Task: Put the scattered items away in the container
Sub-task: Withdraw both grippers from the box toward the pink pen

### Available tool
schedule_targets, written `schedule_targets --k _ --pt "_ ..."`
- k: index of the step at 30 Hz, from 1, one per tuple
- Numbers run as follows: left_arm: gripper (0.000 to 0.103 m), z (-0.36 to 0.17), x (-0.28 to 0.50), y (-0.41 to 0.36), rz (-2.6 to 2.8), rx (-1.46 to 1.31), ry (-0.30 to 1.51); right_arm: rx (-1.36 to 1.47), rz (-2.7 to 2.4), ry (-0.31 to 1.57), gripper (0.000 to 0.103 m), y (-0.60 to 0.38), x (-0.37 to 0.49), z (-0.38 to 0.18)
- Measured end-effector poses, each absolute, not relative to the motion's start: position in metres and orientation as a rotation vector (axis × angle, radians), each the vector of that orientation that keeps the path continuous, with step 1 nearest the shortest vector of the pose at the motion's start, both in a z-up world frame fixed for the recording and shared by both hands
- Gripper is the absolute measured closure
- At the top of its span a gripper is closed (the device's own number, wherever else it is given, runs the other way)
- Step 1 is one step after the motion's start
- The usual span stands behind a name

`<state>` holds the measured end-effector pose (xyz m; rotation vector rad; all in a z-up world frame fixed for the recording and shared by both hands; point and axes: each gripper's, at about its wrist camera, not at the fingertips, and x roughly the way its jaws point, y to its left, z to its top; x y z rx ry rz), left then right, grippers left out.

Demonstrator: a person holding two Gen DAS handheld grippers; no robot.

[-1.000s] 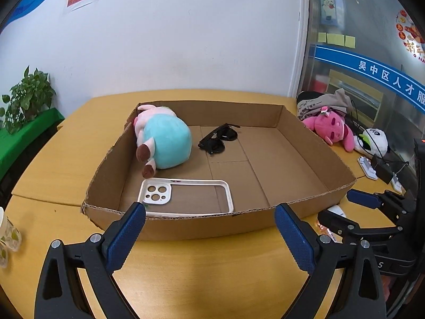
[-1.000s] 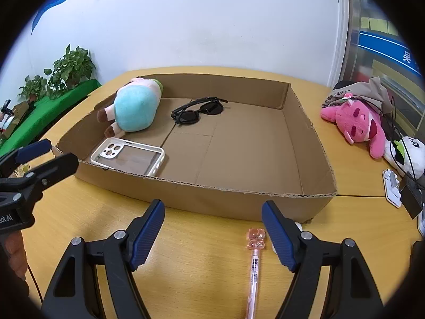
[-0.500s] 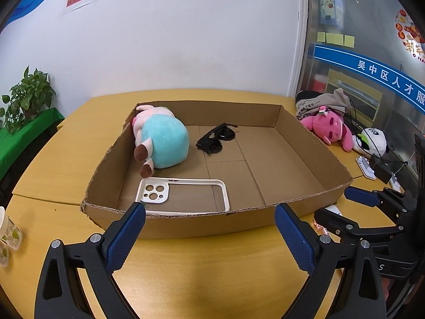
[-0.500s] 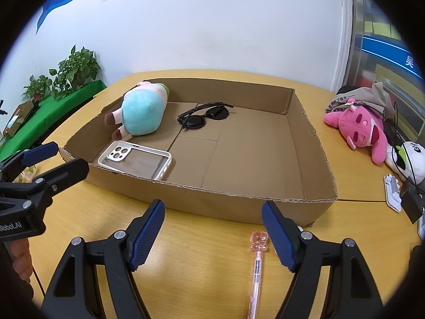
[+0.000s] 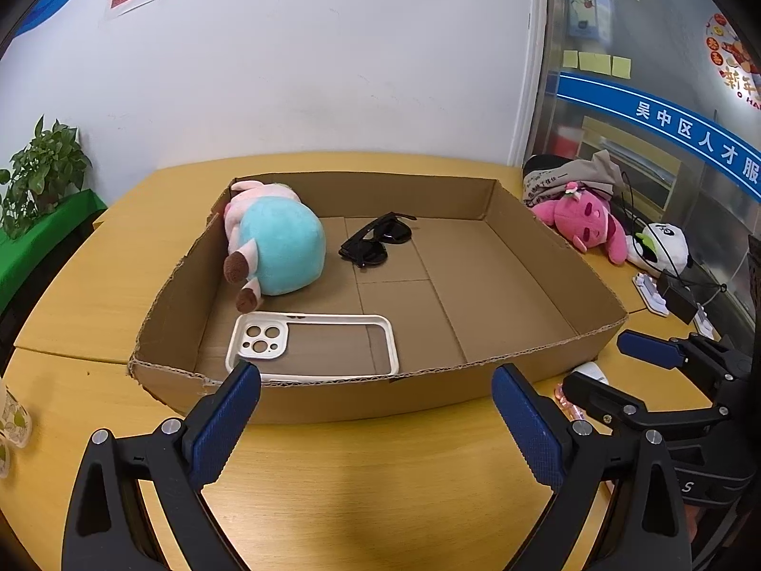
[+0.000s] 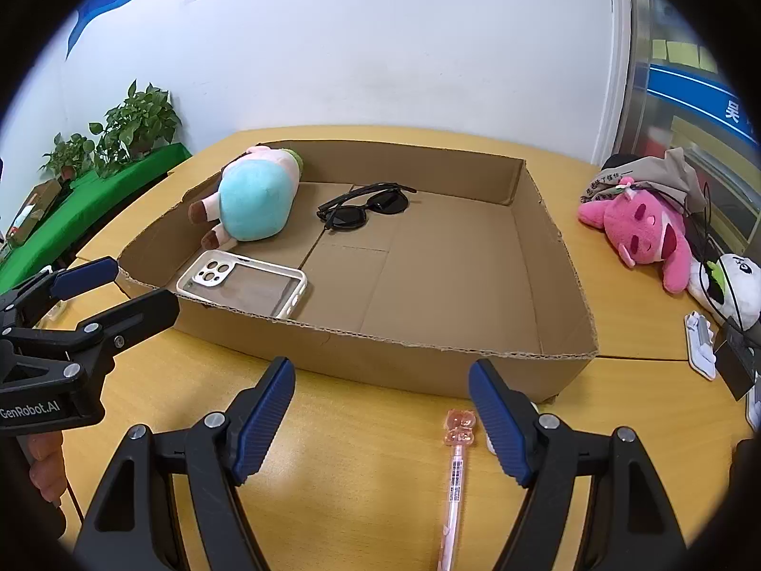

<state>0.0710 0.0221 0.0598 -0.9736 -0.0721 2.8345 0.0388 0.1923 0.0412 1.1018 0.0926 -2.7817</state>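
The slim pink pen with a bear-shaped cap (image 6: 455, 471) is lying on the yellow wooden counter (image 6: 361, 466), lengthwise between the right gripper's (image 6: 380, 416) wide-open, empty jaws, near its right finger; the left gripper (image 5: 375, 416) is gaping empty farther off.

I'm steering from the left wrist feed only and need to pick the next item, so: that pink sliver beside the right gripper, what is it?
Observer: A pink pen with a bear-shaped top, lying on the table in front of the cardboard box, outside it.
Operator: Is the right gripper holding it?
Observer: No. The right gripper is open, and the pen's top lies between its fingers, untouched.
Operator: Anything white near that pen?
Observer: A small white object beside the pen's top, mostly hidden behind the right finger; I cannot tell what it is.
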Motion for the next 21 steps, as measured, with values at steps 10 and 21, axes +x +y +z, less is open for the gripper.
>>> schedule_targets --k 10,21 --pt "0.003 0.055 0.068 0.025 2.824 -0.998 -0.095 1.099 -2.775 0.083 0.027 0.194 0.039 0.041" --pt "0.003 0.043 0.069 0.044 2.732 -1.061 -0.107 1.066 -2.757 0.069 0.027 0.222 0.057 0.037"
